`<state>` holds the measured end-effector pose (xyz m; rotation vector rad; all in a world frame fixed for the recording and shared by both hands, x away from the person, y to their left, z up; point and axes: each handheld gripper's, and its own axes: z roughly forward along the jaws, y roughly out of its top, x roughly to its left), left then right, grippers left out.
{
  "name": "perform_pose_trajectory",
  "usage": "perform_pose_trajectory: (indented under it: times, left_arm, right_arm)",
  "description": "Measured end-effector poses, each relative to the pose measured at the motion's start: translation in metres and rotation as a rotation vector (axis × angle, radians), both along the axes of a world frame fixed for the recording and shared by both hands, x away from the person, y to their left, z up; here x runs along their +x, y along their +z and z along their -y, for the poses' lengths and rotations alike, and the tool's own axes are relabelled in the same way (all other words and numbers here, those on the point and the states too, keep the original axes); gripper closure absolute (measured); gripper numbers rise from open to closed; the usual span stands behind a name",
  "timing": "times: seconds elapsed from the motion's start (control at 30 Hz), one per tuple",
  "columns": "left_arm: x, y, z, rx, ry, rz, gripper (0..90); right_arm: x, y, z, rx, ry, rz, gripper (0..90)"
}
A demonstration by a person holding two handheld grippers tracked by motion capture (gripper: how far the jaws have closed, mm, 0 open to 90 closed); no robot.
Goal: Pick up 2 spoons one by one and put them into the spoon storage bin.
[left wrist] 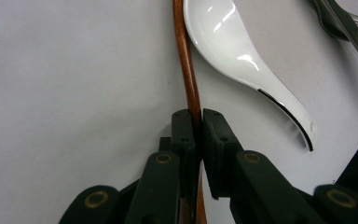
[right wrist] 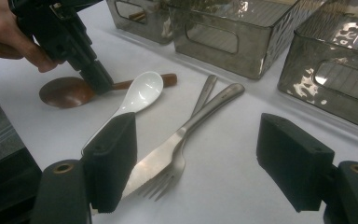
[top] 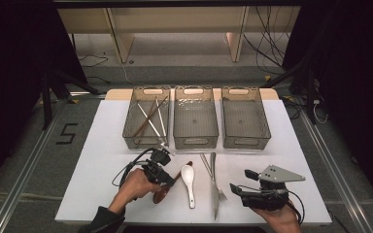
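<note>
A brown wooden spoon (top: 182,170) lies on the white table, its bowl toward me. My left gripper (top: 167,180) is shut on its handle: in the left gripper view the two pads (left wrist: 214,135) squeeze the thin brown handle (left wrist: 186,60). In the right gripper view that gripper (right wrist: 98,79) stands just behind the spoon's bowl (right wrist: 65,92). Beside it lies a white ceramic spoon (top: 188,175) (left wrist: 233,42) (right wrist: 140,93). My right gripper (top: 240,180) (right wrist: 200,163) is open at the front right, with nothing between its jaws.
A metal fork (top: 222,195) (right wrist: 161,185) and knife (top: 215,206) (right wrist: 147,168) lie crossed in the middle, between the two grippers. Three grey translucent bins stand at the back: the left one (top: 128,124) holds chopsticks, the middle (top: 195,141) and right (top: 246,141) look empty.
</note>
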<state>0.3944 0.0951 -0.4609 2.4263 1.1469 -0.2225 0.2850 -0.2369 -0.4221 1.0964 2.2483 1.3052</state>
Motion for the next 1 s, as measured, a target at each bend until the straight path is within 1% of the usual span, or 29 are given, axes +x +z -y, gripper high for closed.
perform_pose_trajectory:
  times: [0.07, 0.13, 0.17, 0.3, 0.43, 0.47, 0.53, 0.6, 0.63, 0.83, 1.0]
  left_arm:
    - [0.000, 0.001, -0.001, 0.001, 0.011, 0.013, 83.5]
    - [0.000, 0.003, -0.003, 0.005, 0.006, 0.025, 83.7]
    - [0.001, 0.004, -0.004, 0.007, 0.011, 0.035, 83.8]
    - [0.002, 0.006, -0.008, -0.002, 0.021, 0.045, 83.9]
    - [0.002, 0.012, -0.011, -0.026, 0.026, 0.070, 83.9]
    - [0.003, 0.014, -0.012, -0.027, 0.023, 0.072, 83.9]
    - [0.003, 0.017, -0.014, -0.040, 0.034, 0.084, 83.9]
    - [0.004, 0.020, -0.016, -0.048, 0.034, 0.087, 83.8]
    - [0.004, 0.022, -0.018, -0.054, 0.036, 0.096, 83.8]
    - [0.007, 0.034, -0.021, -0.118, 0.060, 0.128, 83.8]
    - [0.011, 0.040, -0.018, -0.133, 0.068, 0.159, 83.7]
  right_arm:
    - [0.000, 0.000, 0.000, -0.001, 0.001, 0.001, 29.8]
    - [0.000, 0.000, 0.000, -0.001, 0.001, 0.003, 29.8]
    - [0.000, 0.000, 0.000, -0.001, 0.000, 0.002, 29.8]
    - [0.000, 0.000, 0.000, 0.000, 0.000, 0.002, 29.8]
    - [0.000, 0.000, 0.000, -0.001, 0.001, 0.003, 29.8]
    - [0.000, 0.000, 0.000, 0.000, 0.000, 0.003, 29.8]
    - [0.000, 0.000, 0.000, 0.004, -0.003, -0.001, 29.8]
    - [0.000, 0.000, 0.000, 0.005, -0.003, 0.000, 29.8]
    - [0.000, 0.001, 0.000, 0.003, -0.002, 0.000, 29.8]
    - [0.000, 0.001, 0.000, 0.006, -0.002, 0.004, 29.8]
    - [0.000, 0.002, 0.000, 0.010, -0.003, 0.006, 29.8]
